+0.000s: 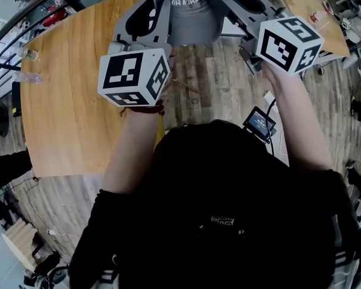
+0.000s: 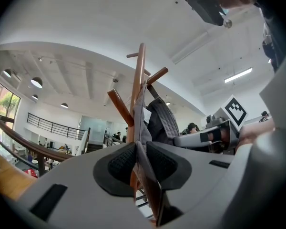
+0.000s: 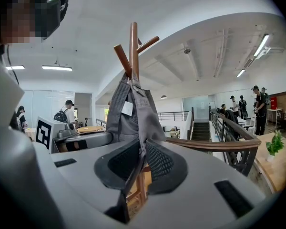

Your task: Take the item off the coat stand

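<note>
The grey garment [image 3: 133,106] hangs from the top of the wooden coat stand [image 3: 133,46], draped down over its angled pegs in the middle of the right gripper view, with a small white label [image 3: 127,108] sewn to it. In the left gripper view the same garment [image 2: 159,120] sits just right of the stand's pole [image 2: 139,75], at centre frame. From the head view it shows at the top centre as a bunched grey shape [image 1: 192,14] between the two tools. The left gripper [image 2: 137,149] has its jaws nearly together, with a thin fold of the grey fabric pinched between the dark ribbed pads. The right gripper [image 3: 142,151] is likewise narrowed onto a hanging edge of the garment, the cloth running down between its pads. Each tool appears in the other's camera, reaching in from the side with its marker cube [image 2: 235,109] facing out. In the head view the two cubes [image 1: 132,77] stand either side of the garment, above the person's forearms and black top [image 1: 216,209]. A large wooden table [image 1: 66,101] fills the left of that view over a plank floor, and a small lit screen [image 1: 260,123] lies at lower right of the cubes. Behind the stand, a curved wooden railing [image 3: 219,144] and several people at the far right fill the room's background.
</note>
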